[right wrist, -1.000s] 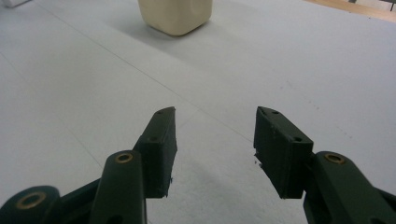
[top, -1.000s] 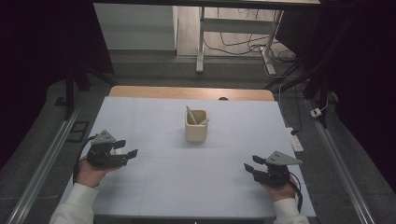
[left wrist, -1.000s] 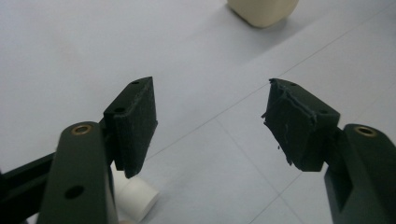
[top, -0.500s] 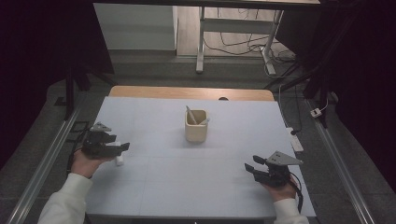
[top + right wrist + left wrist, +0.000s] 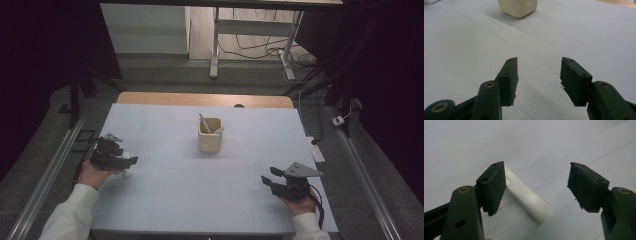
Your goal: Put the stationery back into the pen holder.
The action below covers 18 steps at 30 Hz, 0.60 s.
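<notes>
High view has my left gripper [image 5: 131, 161] parked near the left edge of the table [image 5: 165, 200], about halfway between the near and far edges, with the hand and white sleeve coming up from the near left corner. A small white tube [image 5: 128, 173] lies on the mat right under its tips. Left gripper view makes it clearer: the white tube [image 5: 527, 198] lies flat on its side on the pale surface, running diagonally, its far end tucked behind the left-hand jaw and its capped end poking out into the gap between the two. The jaws have just been spreading a bit and now stand wide apart, so the left gripper [image 5: 536, 187] is released. The tube sits between them with nothing squeezing it. Whether that left-hand pad is brushing the tube or just in front of it, I honestly can't say from this angle.

My right gripper [image 5: 267, 179] sits near the right end of the near edge, jaws pointing toward the middle of the table. In the right gripper view the right gripper [image 5: 539, 75] is also released, jaws apart over bare mat, not touching anything.

A cream cup [image 5: 209, 134] stands upright around the middle of the table, closer to the far edge, with a couple of white sticks [image 5: 205, 123] leaning in it. It's well apart from both grippers.
</notes>
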### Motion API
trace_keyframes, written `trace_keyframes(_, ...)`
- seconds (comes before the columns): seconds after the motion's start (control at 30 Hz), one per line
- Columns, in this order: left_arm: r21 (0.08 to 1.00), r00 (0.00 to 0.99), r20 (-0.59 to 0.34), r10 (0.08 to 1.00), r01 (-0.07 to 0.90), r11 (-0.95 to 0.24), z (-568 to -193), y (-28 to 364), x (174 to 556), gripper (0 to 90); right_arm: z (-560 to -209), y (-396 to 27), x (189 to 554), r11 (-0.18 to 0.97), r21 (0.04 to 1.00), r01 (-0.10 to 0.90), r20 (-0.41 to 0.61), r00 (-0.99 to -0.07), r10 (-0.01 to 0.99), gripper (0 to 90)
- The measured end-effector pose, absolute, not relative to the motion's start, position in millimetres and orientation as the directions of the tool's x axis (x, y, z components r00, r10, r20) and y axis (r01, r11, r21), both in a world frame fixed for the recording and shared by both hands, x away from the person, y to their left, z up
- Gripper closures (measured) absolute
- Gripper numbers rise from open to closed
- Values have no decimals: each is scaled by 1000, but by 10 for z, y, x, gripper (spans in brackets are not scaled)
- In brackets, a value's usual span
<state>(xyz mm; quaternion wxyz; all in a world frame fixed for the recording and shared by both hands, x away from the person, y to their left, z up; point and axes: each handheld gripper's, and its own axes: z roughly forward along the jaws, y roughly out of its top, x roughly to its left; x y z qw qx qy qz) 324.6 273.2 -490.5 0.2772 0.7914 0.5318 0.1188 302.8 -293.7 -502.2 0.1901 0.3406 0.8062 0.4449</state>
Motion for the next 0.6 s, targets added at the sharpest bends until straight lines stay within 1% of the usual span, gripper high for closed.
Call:
trace_keyframes(0.53, 479, 378, -107, 920, 830, -285, -5145, 2723, 3192, 319, -5035, -2922, 3029, 375, 845, 381, -3, -698, 716, 476)
trace_keyframes(0.6, 462, 376, -94, 922, 837, -294, -5162, 2720, 3201, 325, -5035, -2924, 3028, 376, 845, 381, -4, -698, 716, 476)
